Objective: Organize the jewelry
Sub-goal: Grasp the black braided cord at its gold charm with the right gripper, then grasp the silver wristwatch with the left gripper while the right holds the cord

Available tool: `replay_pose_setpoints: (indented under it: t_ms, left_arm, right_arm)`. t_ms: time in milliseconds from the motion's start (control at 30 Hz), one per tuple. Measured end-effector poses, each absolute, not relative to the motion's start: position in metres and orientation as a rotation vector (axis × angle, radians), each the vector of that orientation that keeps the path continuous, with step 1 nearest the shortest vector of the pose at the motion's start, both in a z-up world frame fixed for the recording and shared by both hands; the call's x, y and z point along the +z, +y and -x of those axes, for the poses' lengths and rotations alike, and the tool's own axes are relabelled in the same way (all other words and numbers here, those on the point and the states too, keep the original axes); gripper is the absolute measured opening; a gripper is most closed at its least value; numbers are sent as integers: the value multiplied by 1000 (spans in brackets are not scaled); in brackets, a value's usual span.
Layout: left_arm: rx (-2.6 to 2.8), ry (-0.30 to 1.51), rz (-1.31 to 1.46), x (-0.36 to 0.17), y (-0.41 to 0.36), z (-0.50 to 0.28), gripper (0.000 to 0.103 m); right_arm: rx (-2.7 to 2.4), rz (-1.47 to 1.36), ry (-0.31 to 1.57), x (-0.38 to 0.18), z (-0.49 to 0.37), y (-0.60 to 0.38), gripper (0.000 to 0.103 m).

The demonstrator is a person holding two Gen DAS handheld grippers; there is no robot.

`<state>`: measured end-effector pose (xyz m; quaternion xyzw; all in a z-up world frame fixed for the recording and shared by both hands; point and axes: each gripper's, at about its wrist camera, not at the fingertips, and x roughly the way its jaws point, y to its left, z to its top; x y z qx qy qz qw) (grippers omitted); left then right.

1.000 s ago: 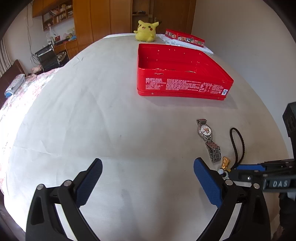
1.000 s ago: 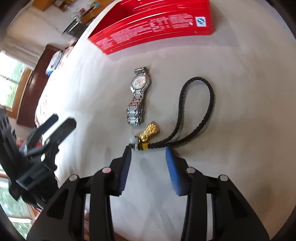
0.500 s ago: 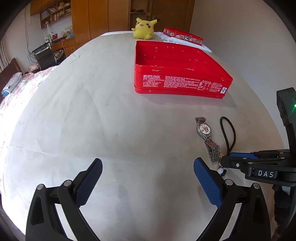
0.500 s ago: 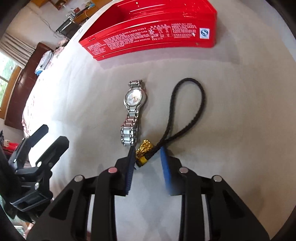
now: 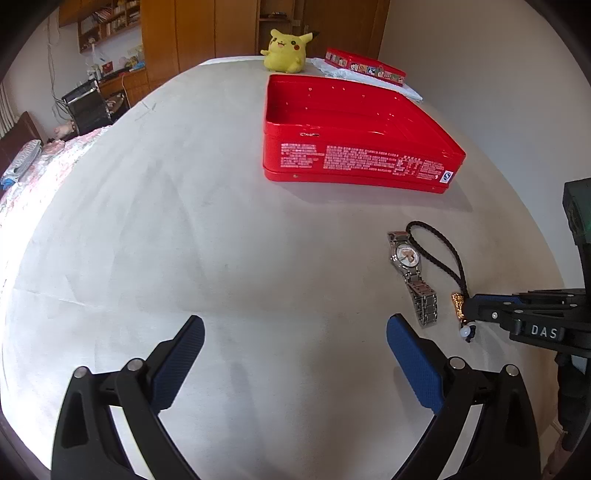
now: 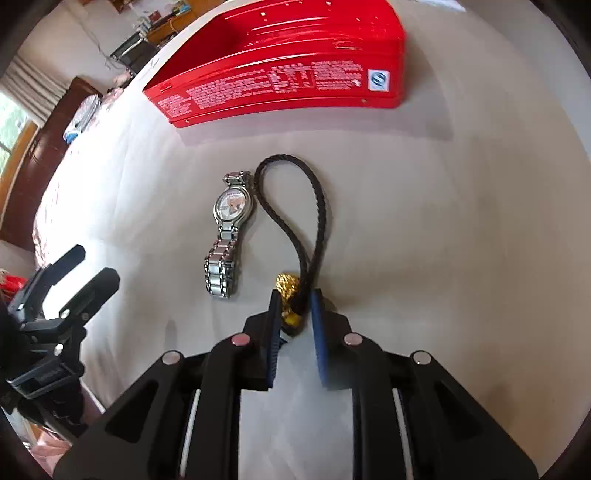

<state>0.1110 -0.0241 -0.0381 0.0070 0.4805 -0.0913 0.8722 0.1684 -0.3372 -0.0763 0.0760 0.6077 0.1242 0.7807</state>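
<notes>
The right gripper (image 6: pixel 293 308) is pinched on the gold charm (image 6: pixel 287 285) of the black cord (image 6: pixel 291 206), just right of the watch (image 6: pixel 227 229) on the table (image 5: pixel 184 221). The left gripper (image 5: pixel 295 363) hovers open. Next: lift the cord into the far red tin (image 5: pixel 354 162).

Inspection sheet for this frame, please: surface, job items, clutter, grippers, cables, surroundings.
Surface: white cloth, lightly creased.
Job's things: open red tin; silver watch flat; black cord charm beside it.
Clutter: yellow plush, second red tin at far edge.
Grippers: left gripper open, holding nothing; right gripper shut on the charm's gold end.
Cables: nothing seen on the cloth.
Surroundings: wooden wardrobe, white wall.
</notes>
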Motion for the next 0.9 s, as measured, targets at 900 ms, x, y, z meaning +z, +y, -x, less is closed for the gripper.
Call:
replay_pose_setpoints:
  t_ms: [900]
  left_arm:
    - [-283, 1174, -22, -53, -103, -158, 81]
  right_arm:
    - [182, -254, 1228, -73, -171, -396, 6]
